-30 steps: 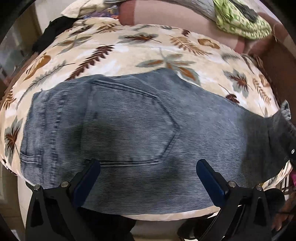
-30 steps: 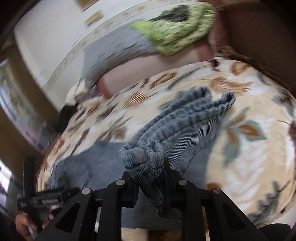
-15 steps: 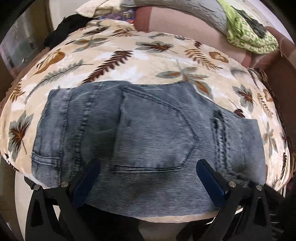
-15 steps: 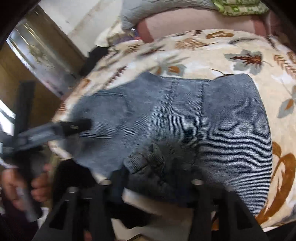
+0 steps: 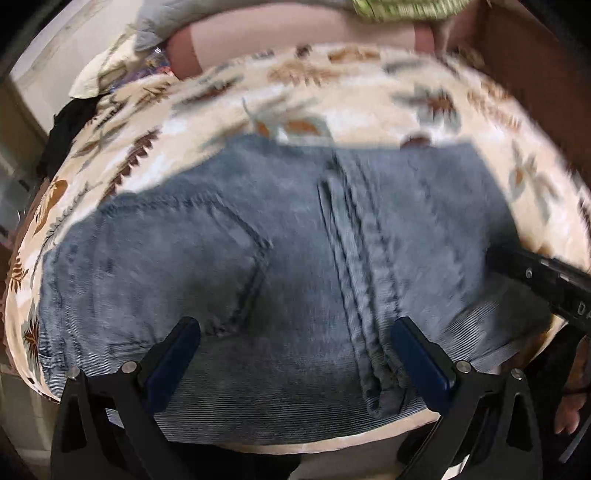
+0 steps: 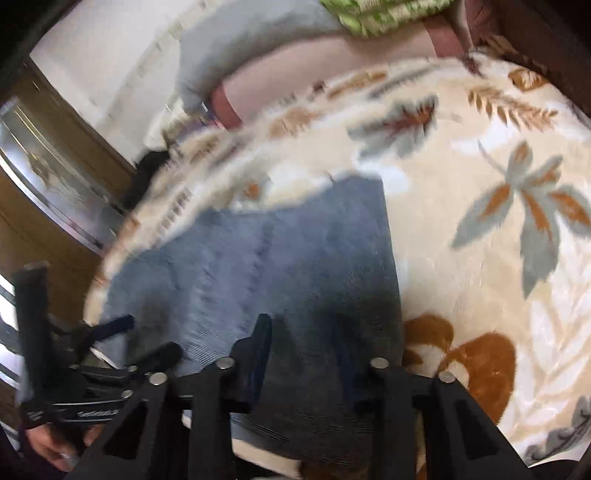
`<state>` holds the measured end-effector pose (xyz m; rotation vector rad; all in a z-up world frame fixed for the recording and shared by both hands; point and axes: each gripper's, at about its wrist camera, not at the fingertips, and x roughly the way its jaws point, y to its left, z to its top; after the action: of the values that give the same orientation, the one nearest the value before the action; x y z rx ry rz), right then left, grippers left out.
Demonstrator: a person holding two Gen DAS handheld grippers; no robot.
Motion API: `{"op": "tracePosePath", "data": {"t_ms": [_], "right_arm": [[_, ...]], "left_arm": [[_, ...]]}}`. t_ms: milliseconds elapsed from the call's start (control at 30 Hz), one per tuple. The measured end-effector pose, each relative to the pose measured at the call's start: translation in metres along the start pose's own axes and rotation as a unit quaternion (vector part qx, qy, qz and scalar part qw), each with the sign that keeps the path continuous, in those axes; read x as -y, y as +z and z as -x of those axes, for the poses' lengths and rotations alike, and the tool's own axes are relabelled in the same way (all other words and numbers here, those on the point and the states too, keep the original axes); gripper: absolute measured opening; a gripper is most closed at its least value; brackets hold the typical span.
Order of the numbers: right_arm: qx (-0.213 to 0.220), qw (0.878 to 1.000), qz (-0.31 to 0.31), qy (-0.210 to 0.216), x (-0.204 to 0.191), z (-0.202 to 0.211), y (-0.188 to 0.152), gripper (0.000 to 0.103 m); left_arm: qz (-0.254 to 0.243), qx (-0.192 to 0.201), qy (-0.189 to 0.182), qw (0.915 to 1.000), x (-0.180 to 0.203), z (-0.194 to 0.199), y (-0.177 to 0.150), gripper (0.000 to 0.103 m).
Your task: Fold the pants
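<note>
The folded pants (image 5: 280,266) lie on the leaf-print blanket (image 5: 332,85) just ahead of both tools. The left gripper (image 5: 295,354) gapes wide and empty above them; the right gripper (image 6: 303,350) also stands parted, holding nothing. Pillows (image 6: 295,66) sit beyond.

Bed covered by cream blanket (image 6: 461,221) with leaf print. Beyond blanket's far edge lay pink bolster (image 5: 295,40), grey pillow (image 6: 236,51), green cloth (image 6: 384,14). White wall (image 6: 110,48) behind; wooden cabinet (image 6: 55,177) left of blanket; black garment (image 5: 70,122) at its left edge.
</note>
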<state>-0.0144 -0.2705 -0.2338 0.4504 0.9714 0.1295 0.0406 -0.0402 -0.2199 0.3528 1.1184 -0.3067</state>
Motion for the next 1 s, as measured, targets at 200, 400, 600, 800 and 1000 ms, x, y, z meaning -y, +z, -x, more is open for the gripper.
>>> {"op": "tracePosePath", "data": {"t_ms": [200, 400, 600, 800, 1000], "right_arm": [[0.016, 1.0, 0.01, 0.011, -0.013, 0.013, 0.023, 0.029], [0.04, 0.999, 0.021, -0.013, -0.025, 0.004, 0.061, 0.029], [0.037, 0.998, 0.0, -0.042, -0.012, -0.032, 0.078, 0.029], [0.024, 0.999, -0.002, -0.032, -0.003, -0.046, 0.079, 0.03], [0.054, 0.998, -0.016, -0.011, 0.003, -0.02, 0.074, 0.03]], "left_arm": [[0.044, -0.013, -0.034, 0.9983, -0.021, -0.002, 0.003, 0.103], [0.047, 0.027, -0.015, 0.9984, -0.028, 0.013, 0.03, 0.103], [0.067, 0.033, -0.008, 0.9972, -0.025, -0.013, 0.076, 0.103], [0.051, 0.016, 0.013, 0.9985, -0.012, -0.046, 0.096, 0.103], [0.064, 0.016, 0.019, 0.9976, -0.022, -0.028, 0.089, 0.103]]}}
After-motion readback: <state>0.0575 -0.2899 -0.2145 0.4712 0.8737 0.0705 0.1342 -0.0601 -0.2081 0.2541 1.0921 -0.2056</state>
